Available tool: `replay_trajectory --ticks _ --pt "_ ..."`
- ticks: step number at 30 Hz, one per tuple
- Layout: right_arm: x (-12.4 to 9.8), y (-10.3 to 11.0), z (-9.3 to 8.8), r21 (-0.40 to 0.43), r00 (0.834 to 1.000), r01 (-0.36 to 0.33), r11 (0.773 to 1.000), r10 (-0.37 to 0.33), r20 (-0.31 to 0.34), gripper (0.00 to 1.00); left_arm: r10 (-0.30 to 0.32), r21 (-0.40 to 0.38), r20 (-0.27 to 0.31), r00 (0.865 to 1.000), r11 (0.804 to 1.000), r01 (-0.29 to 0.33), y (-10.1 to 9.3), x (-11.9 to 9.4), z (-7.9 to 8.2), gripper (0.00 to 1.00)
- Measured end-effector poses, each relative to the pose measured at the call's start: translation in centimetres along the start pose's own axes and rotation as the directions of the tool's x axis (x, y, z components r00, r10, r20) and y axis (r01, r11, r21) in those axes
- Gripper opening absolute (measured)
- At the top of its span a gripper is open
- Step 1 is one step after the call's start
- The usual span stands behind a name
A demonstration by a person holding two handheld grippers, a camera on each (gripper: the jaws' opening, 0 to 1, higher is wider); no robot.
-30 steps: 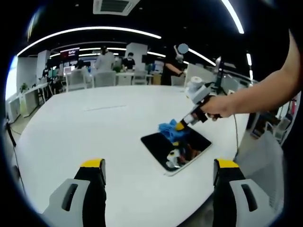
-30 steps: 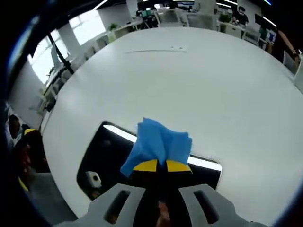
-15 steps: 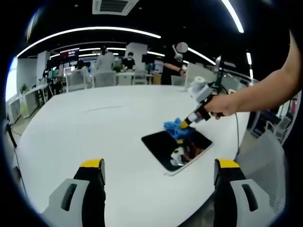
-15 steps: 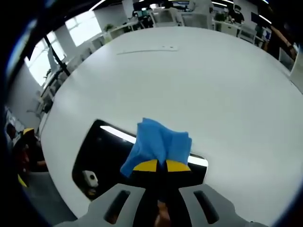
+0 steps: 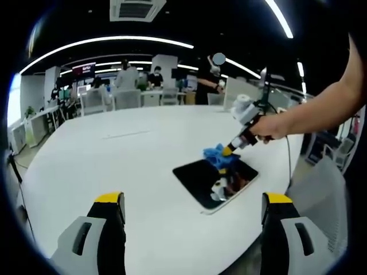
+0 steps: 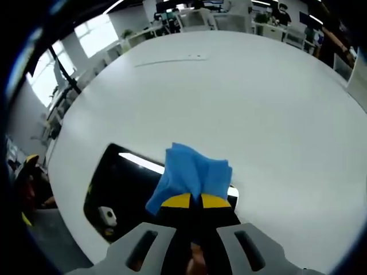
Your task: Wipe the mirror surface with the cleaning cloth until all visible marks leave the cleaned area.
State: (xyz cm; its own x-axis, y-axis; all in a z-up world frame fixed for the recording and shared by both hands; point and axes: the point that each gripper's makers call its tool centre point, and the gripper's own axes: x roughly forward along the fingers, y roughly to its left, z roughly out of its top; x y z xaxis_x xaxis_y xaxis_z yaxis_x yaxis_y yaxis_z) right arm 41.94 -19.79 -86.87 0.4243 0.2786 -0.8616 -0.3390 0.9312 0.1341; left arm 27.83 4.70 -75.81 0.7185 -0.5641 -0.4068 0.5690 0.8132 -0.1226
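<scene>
A dark rectangular mirror (image 5: 213,183) lies flat on the white table (image 5: 114,166), reflecting the room. My right gripper (image 5: 228,152) comes in from the right, held by a hand, and is shut on a blue cleaning cloth (image 5: 218,156) pressed on the mirror's far corner. In the right gripper view the cloth (image 6: 192,173) bunches out of my right gripper (image 6: 195,200) over the mirror (image 6: 117,183). My left gripper (image 5: 192,200) hovers open well short of the mirror, nothing between its jaws.
The table's near edge (image 5: 229,260) runs just below the mirror. A chair (image 5: 321,189) stands at the right. Desks, chairs and several people (image 5: 155,74) fill the room behind. A thin strip (image 6: 169,59) lies on the far table.
My right gripper has slid the cloth across the mirror toward its far right corner, a little further in each frame. The left gripper has stayed put and open.
</scene>
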Motion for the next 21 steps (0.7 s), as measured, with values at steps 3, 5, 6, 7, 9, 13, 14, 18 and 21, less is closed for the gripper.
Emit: replay_trajectory --ticks 3,5,6,7,9,13,14,18,21 --pt "0.0 -0.1 0.0 0.0 1.0 0.0 1.0 0.0 -0.001 0.0 0.001 0.0 0.002 1.0 1.0 -0.001 0.1 0.0 0.0 0.99" --pt "0.1 -0.1 0.0 0.002 1.0 0.001 1.0 -0.001 0.0 0.0 0.002 -0.001 0.002 1.0 1.0 -0.002 0.1 0.0 0.0 0.99" --pt "0.0 0.0 0.0 0.005 1.0 0.004 1.0 -0.004 0.001 0.0 0.002 -0.001 0.004 1.0 1.0 -0.002 0.1 0.0 0.0 0.99" --pt "0.0 0.0 0.0 0.006 1.0 0.007 1.0 -0.007 0.002 0.0 0.003 -0.002 0.004 1.0 1.0 -0.003 0.1 0.0 0.0 0.99" --pt "0.1 0.0 0.0 0.006 1.0 0.014 1.0 -0.014 0.007 0.0 0.005 -0.003 0.007 1.0 1.0 -0.005 0.1 0.0 0.1 0.99" --pt "-0.1 0.1 -0.5 0.002 1.0 0.012 1.0 -0.012 0.016 0.0 0.005 -0.006 0.01 1.0 1.0 -0.005 0.1 0.0 0.2 0.99" --pt "-0.2 0.2 -0.7 0.006 1.0 0.012 1.0 -0.012 0.016 0.0 0.005 -0.007 0.01 1.0 1.0 -0.005 0.1 0.0 0.2 0.99" --pt "-0.6 0.7 -1.3 -0.008 1.0 0.015 1.0 -0.014 0.025 0.0 0.006 -0.009 0.012 1.0 1.0 -0.006 0.2 0.0 0.2 0.99" --pt "-0.8 0.9 -1.6 0.011 0.999 0.009 1.0 -0.009 0.033 0.0 0.002 -0.01 0.009 1.0 1.0 -0.002 0.1 0.0 0.1 0.99"
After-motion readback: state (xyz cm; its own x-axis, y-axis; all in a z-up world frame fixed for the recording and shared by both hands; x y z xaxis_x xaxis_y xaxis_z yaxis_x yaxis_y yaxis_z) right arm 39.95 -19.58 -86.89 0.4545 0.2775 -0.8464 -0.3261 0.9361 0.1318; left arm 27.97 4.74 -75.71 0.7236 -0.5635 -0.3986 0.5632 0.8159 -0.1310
